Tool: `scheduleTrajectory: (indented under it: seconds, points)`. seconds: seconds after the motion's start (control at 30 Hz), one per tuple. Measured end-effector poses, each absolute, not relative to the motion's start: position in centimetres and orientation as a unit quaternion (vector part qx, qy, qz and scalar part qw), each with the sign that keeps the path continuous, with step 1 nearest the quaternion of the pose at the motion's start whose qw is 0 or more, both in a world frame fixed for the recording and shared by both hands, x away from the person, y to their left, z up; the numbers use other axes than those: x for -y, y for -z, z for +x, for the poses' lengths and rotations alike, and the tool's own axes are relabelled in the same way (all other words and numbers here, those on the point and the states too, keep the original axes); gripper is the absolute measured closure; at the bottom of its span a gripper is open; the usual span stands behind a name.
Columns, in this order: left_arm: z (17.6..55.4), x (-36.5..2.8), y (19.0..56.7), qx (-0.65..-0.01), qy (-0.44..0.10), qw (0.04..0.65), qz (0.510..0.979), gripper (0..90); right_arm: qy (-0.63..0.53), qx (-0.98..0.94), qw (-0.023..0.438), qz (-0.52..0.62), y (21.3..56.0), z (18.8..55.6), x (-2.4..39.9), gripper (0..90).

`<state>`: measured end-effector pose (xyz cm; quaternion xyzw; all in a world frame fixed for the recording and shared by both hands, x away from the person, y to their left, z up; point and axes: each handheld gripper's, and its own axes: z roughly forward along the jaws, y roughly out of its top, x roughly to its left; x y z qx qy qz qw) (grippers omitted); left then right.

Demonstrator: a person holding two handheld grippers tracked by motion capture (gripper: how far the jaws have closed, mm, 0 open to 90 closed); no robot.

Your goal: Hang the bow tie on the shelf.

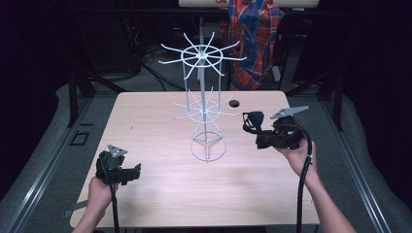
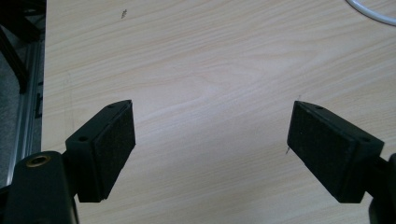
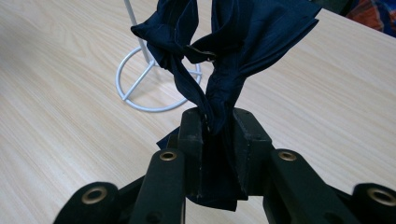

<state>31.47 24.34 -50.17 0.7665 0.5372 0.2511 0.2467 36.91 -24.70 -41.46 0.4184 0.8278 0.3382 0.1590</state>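
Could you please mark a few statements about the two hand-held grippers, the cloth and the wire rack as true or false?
1. The right hand-held gripper is shut on the dark blue cloth. True.
2. The left hand-held gripper holds a cloth. False: its jaws stand open over bare table.
3. The white wire rack stands upright on the table. True.
4. Cloths hang from the rack's arms. False: the arms are bare.
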Motion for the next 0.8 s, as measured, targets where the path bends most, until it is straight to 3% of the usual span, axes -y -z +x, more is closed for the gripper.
scheduleTrajectory:
  seconds: [0.8]
  points:
    - [31.5, -24.3, 50.1, -0.535, -0.25, 0.246, 0.768, 15.5, -0.364, -0.828, 0.159, 0.396, 39.9, 36.9, 23.2, 74.8]
